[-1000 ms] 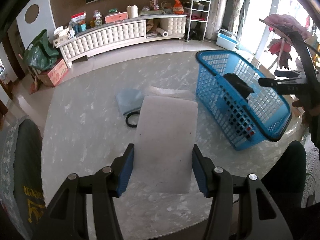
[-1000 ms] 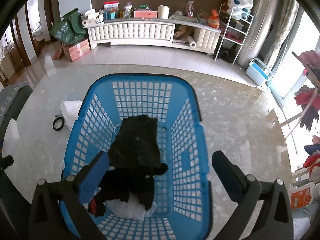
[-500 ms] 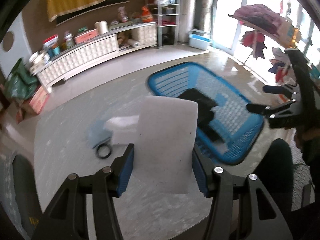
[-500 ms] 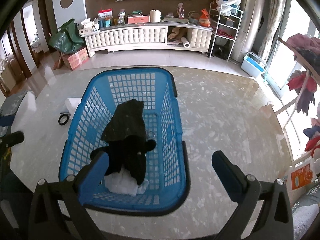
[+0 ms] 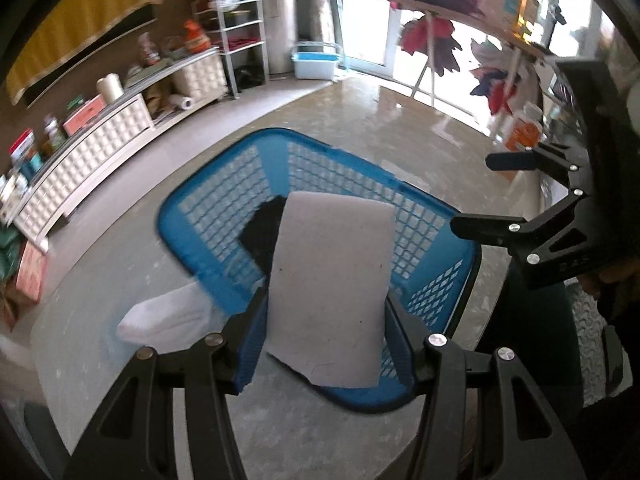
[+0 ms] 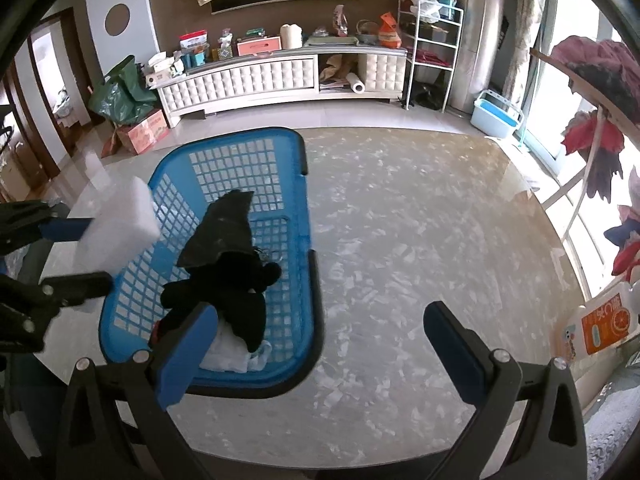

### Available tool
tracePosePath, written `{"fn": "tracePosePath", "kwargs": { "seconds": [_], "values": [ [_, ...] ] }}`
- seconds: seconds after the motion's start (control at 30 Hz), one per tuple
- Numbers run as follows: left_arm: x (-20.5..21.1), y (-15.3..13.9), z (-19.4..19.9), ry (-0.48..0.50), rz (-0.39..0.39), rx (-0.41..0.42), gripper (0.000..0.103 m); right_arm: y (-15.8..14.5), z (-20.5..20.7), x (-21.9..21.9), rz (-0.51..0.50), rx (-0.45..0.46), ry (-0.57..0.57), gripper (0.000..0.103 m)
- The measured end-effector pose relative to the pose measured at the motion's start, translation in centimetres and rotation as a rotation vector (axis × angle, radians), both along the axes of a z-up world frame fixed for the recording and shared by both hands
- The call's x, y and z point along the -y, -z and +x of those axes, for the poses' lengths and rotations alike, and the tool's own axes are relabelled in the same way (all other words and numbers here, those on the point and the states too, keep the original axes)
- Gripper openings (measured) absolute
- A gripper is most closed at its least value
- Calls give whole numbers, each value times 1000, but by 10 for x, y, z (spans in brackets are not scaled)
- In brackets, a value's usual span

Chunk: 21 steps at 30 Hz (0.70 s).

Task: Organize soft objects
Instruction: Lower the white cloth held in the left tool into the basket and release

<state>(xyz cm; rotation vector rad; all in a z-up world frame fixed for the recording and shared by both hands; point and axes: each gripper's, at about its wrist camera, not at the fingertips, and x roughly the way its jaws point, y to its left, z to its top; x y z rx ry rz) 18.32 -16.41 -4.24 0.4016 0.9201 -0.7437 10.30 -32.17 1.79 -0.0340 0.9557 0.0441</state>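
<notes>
The left gripper (image 5: 326, 338) pinches a white foam sheet (image 5: 332, 280) between its blue pads, the pads pressed against the sheet's two long edges near its lower end. The sheet's long axis runs forward along the fingers, so most of its length sticks out ahead of the tool and, in the left wrist view, overlaps the blue laundry basket (image 5: 200, 276). From the right wrist view the same foam sheet (image 6: 120, 228) hangs at the basket's left wall, its far end level with the rim (image 6: 156, 172) and reaching over the open mesh rather than resting in it; whether it touches the rim cannot be told. So the basket lies ahead of and below the held sheet, and the drop seems to turn on carrying the sheet further in over the opening before the pads part. Inside the basket lie a black garment (image 6: 228, 264) and some white cloth (image 6: 228, 354) at the near end. The right gripper (image 6: 320, 350) stands spread wide and holds nothing, hovering above the marble-patterned table (image 6: 420, 240) just right of the basket. A white folded cloth (image 5: 168, 320) remains on the table outside the basket, near the left gripper.
</notes>
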Motion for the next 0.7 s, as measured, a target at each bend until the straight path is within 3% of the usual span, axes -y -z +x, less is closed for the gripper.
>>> {"fn": "tracePosePath", "kwargs": {
  "seconds": [0.37,0.7],
  "values": [
    [50,38,13,153,71,-34,53,8,-2,19,38,-4,52,103],
    [66,59,22,223,109,-85,53,11,-2,27,73,-16,83,103]
  ]
}}
